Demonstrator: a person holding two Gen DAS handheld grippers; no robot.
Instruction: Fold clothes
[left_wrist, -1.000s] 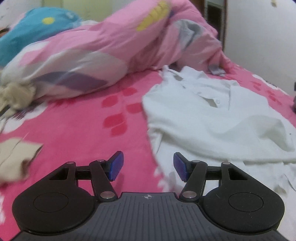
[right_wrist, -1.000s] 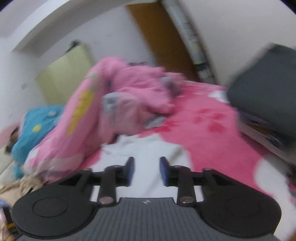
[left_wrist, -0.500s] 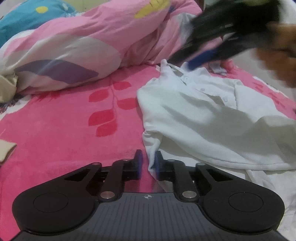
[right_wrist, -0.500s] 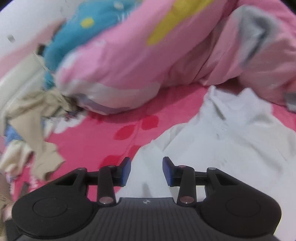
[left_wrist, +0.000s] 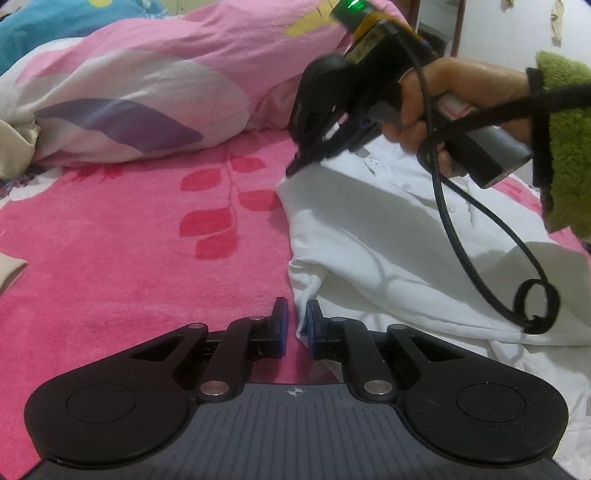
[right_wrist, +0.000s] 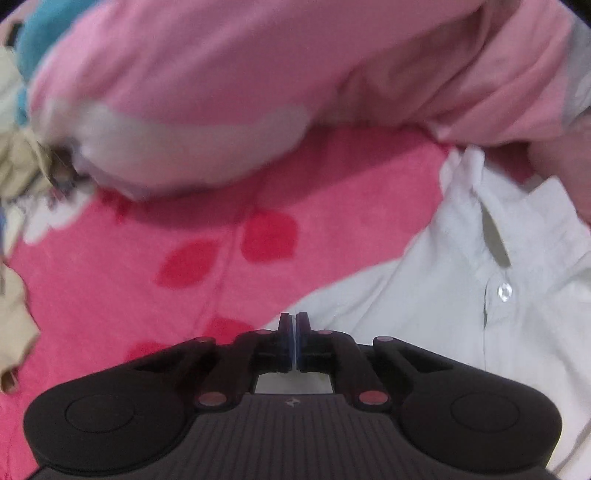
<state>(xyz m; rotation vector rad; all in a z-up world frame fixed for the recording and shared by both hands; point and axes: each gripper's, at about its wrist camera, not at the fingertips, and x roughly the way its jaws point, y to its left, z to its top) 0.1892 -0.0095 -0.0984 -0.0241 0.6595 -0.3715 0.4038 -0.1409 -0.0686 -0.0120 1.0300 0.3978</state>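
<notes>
A white buttoned shirt (left_wrist: 388, 240) (right_wrist: 424, 314) lies crumpled on the pink flowered bedsheet (left_wrist: 129, 240). My left gripper (left_wrist: 295, 325) sits low at the shirt's near left edge. Its blue pads are nearly together, with a fold of white cloth pinched between them. A hand (left_wrist: 461, 85) in a green fleece sleeve (left_wrist: 569, 147) holds my right gripper (left_wrist: 293, 168) (right_wrist: 294, 332), which points down at the shirt's far left corner by the collar. Its pads are pressed together on a thin sliver of the shirt's edge.
A bunched pink and white quilt (left_wrist: 166, 74) (right_wrist: 258, 74) lies across the bed just behind the shirt. Beige clothes (left_wrist: 11, 147) (right_wrist: 14, 306) lie at the left. A black cable (left_wrist: 480, 266) loops from the right gripper over the shirt. A blue pillow (left_wrist: 37, 22) lies at the far left.
My left jaws went from wide apart to nearly together on the shirt's near edge. My right gripper swung in, dropped to the shirt's far left corner and shut.
</notes>
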